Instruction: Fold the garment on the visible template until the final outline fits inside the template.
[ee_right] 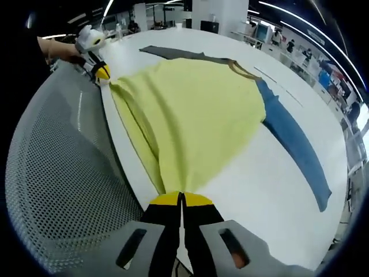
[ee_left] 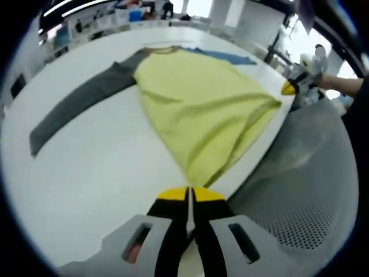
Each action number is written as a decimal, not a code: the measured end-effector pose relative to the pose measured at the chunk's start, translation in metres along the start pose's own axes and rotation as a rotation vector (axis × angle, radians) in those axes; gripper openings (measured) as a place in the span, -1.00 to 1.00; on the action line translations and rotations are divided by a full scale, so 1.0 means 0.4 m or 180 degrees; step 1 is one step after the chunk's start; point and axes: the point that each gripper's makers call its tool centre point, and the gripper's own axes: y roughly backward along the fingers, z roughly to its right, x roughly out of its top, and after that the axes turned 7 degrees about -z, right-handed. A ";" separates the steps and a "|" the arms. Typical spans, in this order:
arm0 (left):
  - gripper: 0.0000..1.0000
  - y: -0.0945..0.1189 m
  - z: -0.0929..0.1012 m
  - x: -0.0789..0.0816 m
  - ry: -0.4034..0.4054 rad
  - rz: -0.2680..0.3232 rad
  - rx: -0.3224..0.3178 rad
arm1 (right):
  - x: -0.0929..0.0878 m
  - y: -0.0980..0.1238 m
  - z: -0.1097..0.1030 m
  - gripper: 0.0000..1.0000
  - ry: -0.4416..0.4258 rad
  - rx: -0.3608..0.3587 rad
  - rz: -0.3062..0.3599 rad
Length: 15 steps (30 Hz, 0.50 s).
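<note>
The soft, limp yellow shirt with grey and blue sleeves (ee_left: 196,109) drapes loosely off the white worktop (ee_left: 98,173), each gripper's jaws clamped on a hem corner, the sensible hold.

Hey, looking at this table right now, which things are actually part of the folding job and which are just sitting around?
Part of the job:
- yellow shirt with one grey sleeve and one blue sleeve
- left gripper, shut on the shirt hem
- right gripper, shut on the shirt hem
- white table

Just lying about:
- grey mesh chair at the table edge
- desks in the background
</note>
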 end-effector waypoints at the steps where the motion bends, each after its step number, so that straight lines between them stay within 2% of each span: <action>1: -1.00 0.000 -0.003 0.021 0.0021 0.0054 0.0002 | 0.010 -0.006 0.002 -0.98 0.0004 0.0010 0.0013; 5: -1.00 -0.019 0.009 0.076 0.0049 0.0144 -0.0053 | 0.055 -0.045 -0.002 -0.98 0.0107 0.0081 0.0035; 8: -1.00 -0.039 0.028 0.103 0.0043 0.0192 -0.0122 | 0.070 -0.071 -0.017 -0.98 0.0184 0.0165 0.0014; 10: -0.93 -0.050 0.050 0.119 0.0114 0.0243 -0.0215 | 0.071 -0.087 -0.024 -0.98 0.0202 0.0193 0.0003; 13: -0.83 -0.070 0.072 0.122 0.0136 0.0204 -0.0275 | 0.062 -0.105 -0.041 -0.98 0.0168 0.0265 -0.0038; 15: -0.80 -0.085 0.091 0.112 0.0063 0.0133 -0.0334 | 0.047 -0.112 -0.068 -0.98 0.0248 0.0381 -0.0123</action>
